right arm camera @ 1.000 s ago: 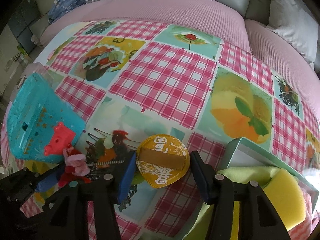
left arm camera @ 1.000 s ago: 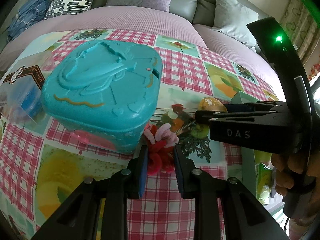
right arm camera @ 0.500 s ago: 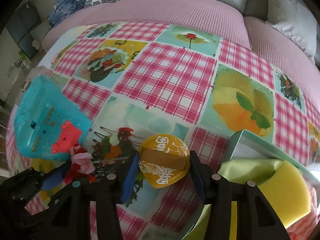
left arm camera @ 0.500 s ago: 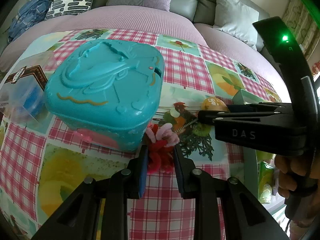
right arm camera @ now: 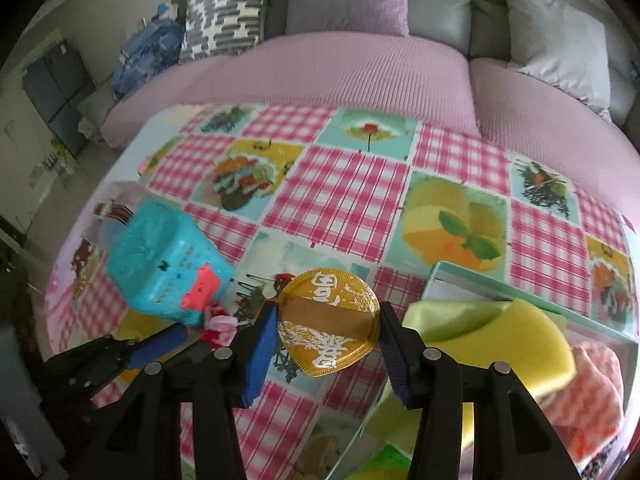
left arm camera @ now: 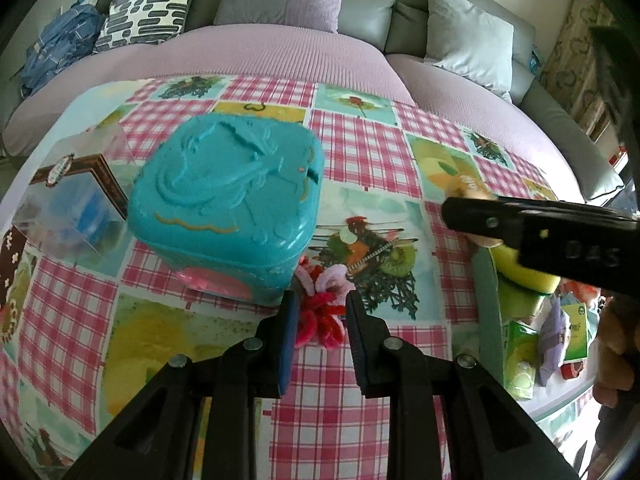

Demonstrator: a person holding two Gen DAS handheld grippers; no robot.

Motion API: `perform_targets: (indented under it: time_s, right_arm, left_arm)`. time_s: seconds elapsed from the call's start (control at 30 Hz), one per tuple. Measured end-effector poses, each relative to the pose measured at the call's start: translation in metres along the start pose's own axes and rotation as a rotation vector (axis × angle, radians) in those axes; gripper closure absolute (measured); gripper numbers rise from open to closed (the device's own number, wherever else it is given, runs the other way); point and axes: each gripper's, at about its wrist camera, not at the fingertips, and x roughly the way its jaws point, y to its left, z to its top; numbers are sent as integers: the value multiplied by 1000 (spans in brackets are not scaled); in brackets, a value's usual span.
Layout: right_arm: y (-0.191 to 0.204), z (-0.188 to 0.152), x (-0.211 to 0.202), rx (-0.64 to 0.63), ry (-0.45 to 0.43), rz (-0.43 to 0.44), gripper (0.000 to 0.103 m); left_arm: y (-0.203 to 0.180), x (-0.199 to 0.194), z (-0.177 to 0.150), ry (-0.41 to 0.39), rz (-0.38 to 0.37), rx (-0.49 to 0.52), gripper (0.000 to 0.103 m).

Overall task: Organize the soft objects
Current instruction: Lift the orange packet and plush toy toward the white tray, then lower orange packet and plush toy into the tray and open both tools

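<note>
While the left gripper [left arm camera: 320, 320] is clamped on a red-and-pink pipe-cleaner flower [left arm camera: 322, 312], a teal plastic case [left arm camera: 228, 200] sits just ahead and left of its fingers, touching the flower. Beyond lies the pink-checked tablecloth [left arm camera: 360, 152], then a lilac sofa [left arm camera: 260, 52] with cushions. To the right, the right gripper [right arm camera: 328, 330] is closed on a golden fan-shaped pouch [right arm camera: 328, 328] above the cloth. Just right of its fingers a glass-walled box [right arm camera: 520, 292] holds a yellow sponge [right arm camera: 536, 344] and a pink cloth [right arm camera: 592, 392].
</note>
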Motion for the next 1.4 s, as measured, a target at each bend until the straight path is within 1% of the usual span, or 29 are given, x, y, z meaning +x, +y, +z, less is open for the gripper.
perform_targets:
  time_s: [0.23,0.33,0.4,0.43,0.63,0.73,0.9,1.0,1.07,1.13,1.23,1.33,1.4]
  right_arm:
    - [-5,-22,-37,47,-61,-20,51]
    - [-13,-36,-49,76,-69,-23,51]
    - [-19,-46,-55,93,-73,-32,51]
    - [-23,-52,-58,104,-71,-36,51]
    - [-41,-79,-57,179,-41,-40,51]
    - [-45,-90,-52,201,-24,-35,51]
    - [-47,-103,-54,215,-26,-27,51]
    - [-49,-106,-56,221,-28,-30,51]
    - [-49,-107,-58,223,-32,-29,51]
    - [-48,-108,-61,221,-41,-27,51]
    - [-47,-108,-64,218,-48,-27,51]
    - [-47,-108,-65,219,-51,-27,51]
    - [-48,-109,-65,220,-51,-26,51]
  left_arm:
    - [-7,-17,0,-12,-4,32,83]
    - [-9,-23,0,-20,-4,39,84]
    - [-10,-24,-1,-18,-3,46,88]
    - [-9,-24,-2,-15,-5,46,88]
    - [-4,-16,-7,7,-7,41,89]
    - [-9,-9,-8,24,-24,68,89]
    - [-11,5,-8,46,11,70,89]
    - [-10,11,-9,54,39,80,84]
    - [-10,14,-10,61,53,88,74]
    - [-10,17,-11,71,63,91,69]
    - [-9,21,-13,79,82,103,69]
    - [-6,23,-13,72,91,97,69]
    - [-5,23,-12,68,103,105,71]
